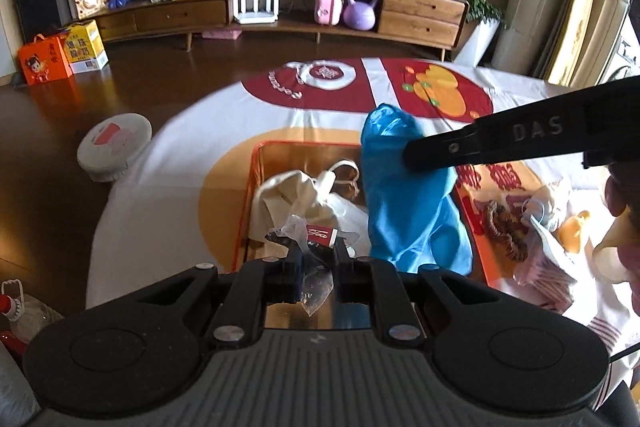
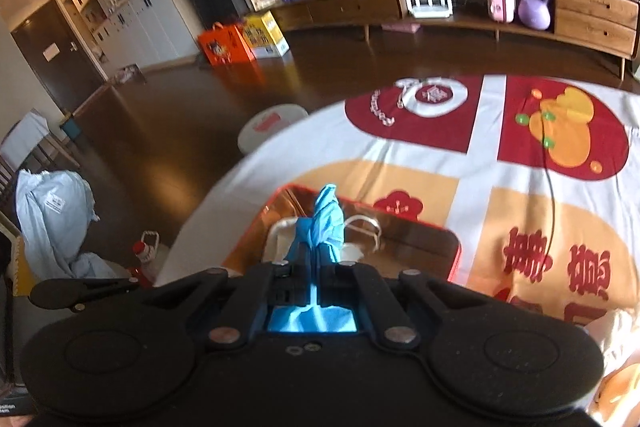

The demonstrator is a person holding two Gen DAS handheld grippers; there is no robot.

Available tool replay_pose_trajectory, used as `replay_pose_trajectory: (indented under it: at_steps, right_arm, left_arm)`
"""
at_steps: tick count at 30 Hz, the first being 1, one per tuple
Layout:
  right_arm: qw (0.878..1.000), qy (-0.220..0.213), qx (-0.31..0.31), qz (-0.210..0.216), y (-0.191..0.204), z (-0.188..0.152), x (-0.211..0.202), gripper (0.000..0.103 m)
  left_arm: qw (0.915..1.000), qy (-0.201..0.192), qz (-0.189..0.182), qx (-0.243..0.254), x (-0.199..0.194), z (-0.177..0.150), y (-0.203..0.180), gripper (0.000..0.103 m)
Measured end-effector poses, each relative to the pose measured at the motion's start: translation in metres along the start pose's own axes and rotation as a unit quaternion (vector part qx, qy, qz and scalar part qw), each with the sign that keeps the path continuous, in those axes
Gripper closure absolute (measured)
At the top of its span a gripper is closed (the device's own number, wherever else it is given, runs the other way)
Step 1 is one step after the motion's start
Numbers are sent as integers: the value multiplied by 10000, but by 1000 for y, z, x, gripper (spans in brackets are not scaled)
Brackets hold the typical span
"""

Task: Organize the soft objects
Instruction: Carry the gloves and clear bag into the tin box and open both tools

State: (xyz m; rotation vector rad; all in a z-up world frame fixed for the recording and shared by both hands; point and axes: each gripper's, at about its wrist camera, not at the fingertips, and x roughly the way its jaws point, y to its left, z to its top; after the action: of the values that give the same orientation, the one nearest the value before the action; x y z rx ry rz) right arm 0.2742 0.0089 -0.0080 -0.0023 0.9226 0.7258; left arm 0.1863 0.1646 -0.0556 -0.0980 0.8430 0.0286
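Left wrist view: left gripper pinched on a clear plastic wrapper, over the orange tray.
Same view, tray: white cloth bag inside; blue cloth hangs over its right edge.
Right wrist view: right gripper clamped on the blue cloth, above the tray, patterned tablecloth beneath.

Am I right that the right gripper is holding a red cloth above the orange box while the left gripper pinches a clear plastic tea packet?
Not quite: the cloth is blue, not red, as the left wrist view shows. The rest stands: the right gripper is shut on it above the orange box, and the left gripper pinches the clear plastic tea packet.
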Motion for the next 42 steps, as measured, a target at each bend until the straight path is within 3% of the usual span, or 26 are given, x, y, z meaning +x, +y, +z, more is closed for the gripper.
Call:
replay_pose_trajectory:
  at_steps: [18,32,38,42]
  right_arm:
    - [9979,573,17,-299,-15,-15,44,100]
    - [9974,586,152,-389,-26,-17,42,82]
    - [9976,564,170,-368,-27,-18,33,76]
    - [9977,524,171,-382,-27,-20,26,72]
  left_arm:
    - [9977,648,-152,99,51,-12,-5,89]
    - [9957,903,-195,-47,65,-13,-4,89]
    - [9955,942,-121,-47,64,-13,-6,81]
    - [9961,886,-38,-16,59,-14,-9,66]
